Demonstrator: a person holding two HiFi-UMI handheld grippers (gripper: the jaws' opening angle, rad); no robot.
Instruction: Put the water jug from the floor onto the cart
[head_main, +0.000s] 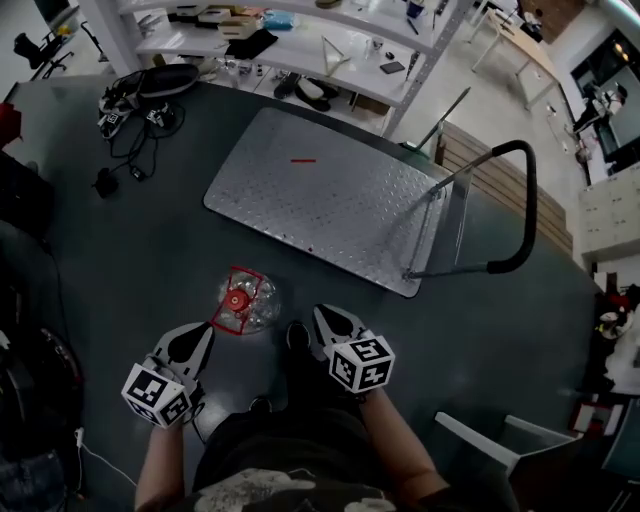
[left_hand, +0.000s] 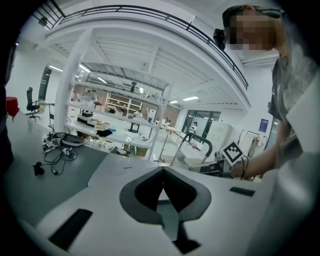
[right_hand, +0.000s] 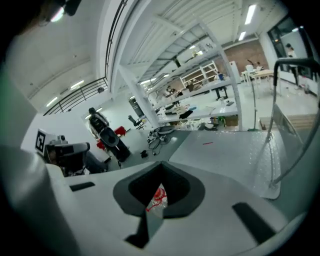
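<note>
The clear water jug (head_main: 240, 303) with a red cap and red label stands on the dark floor, just in front of the cart's near edge. The cart (head_main: 330, 195) is a low metal platform with a black push handle (head_main: 520, 200) at its right end. My left gripper (head_main: 203, 335) sits low to the jug's left, close to it, jaws together and empty. My right gripper (head_main: 322, 318) hovers to the jug's right, a short gap away, also shut and empty. In the right gripper view the jug's red label (right_hand: 159, 196) shows through the opening beneath the shut jaws. The left gripper view looks over the cart deck (left_hand: 125, 167).
White shelving (head_main: 300, 45) with boxes and shoes stands behind the cart. Cables and gear (head_main: 135, 110) lie on the floor at the back left. My own feet (head_main: 296, 336) stand between the grippers. A white chair frame (head_main: 500, 440) is at the lower right.
</note>
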